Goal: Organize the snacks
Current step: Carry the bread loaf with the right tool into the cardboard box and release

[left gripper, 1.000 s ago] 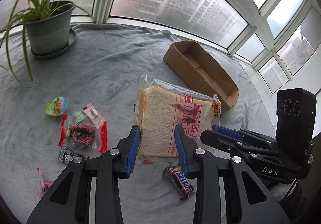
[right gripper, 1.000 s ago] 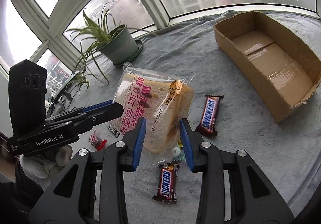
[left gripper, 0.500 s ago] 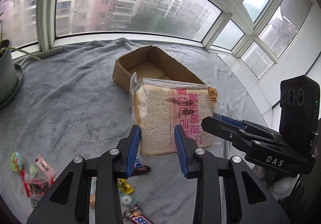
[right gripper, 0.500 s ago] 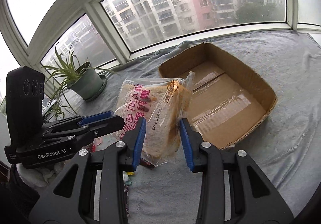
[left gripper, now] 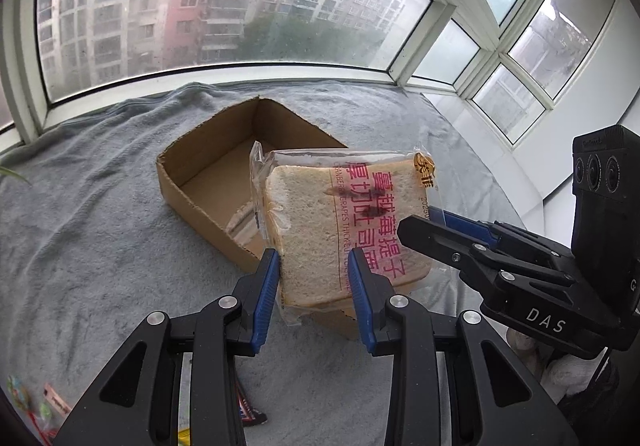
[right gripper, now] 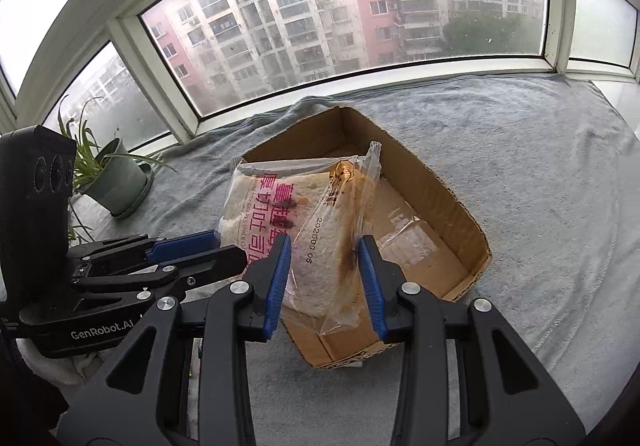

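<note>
Hanging between both hand-held grippers (left gripper: 314, 272) (right gripper: 324, 260), bread bag (left gripper: 344, 222) over box (left gripper: 192, 166).

The bread packet (left gripper: 344, 230) has been carried from over the scattered snacks to above the cardboard box (left gripper: 208, 182).

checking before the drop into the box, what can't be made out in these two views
- Left wrist view: the near right corner of the brown cardboard box is hidden by the clear-wrapped sliced bread bag.
- Right wrist view: the box floor behind the bag is hidden.
- Left wrist view: small snack packets at the bottom left are cut off by the edge and too small to identify.
- Both views: pad contact on the bag's far face is unseen.
</note>
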The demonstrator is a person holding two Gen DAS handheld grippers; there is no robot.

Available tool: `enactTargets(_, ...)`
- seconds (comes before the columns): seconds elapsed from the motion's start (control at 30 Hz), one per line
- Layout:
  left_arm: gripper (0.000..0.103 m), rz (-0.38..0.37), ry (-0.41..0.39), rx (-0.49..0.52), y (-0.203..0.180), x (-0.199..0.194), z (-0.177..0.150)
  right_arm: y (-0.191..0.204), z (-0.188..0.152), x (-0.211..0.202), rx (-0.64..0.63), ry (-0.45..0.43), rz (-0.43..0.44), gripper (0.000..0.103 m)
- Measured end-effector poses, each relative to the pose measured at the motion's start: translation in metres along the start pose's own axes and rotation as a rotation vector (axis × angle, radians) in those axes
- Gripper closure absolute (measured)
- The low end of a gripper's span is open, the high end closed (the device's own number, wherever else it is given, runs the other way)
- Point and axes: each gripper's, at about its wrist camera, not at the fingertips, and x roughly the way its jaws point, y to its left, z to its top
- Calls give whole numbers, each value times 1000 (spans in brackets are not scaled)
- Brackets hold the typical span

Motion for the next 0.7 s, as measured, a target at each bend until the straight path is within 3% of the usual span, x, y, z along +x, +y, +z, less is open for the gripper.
enactTargets(0.47, 71, -47, 78, -2, -15, 33, 0, -34, 6, 25, 22, 35, -55, 66)
enactTargets(0.7, 71, -25, 62, 22, -19, 31, 4, -34, 7, 25, 11, 31, -88, 59)
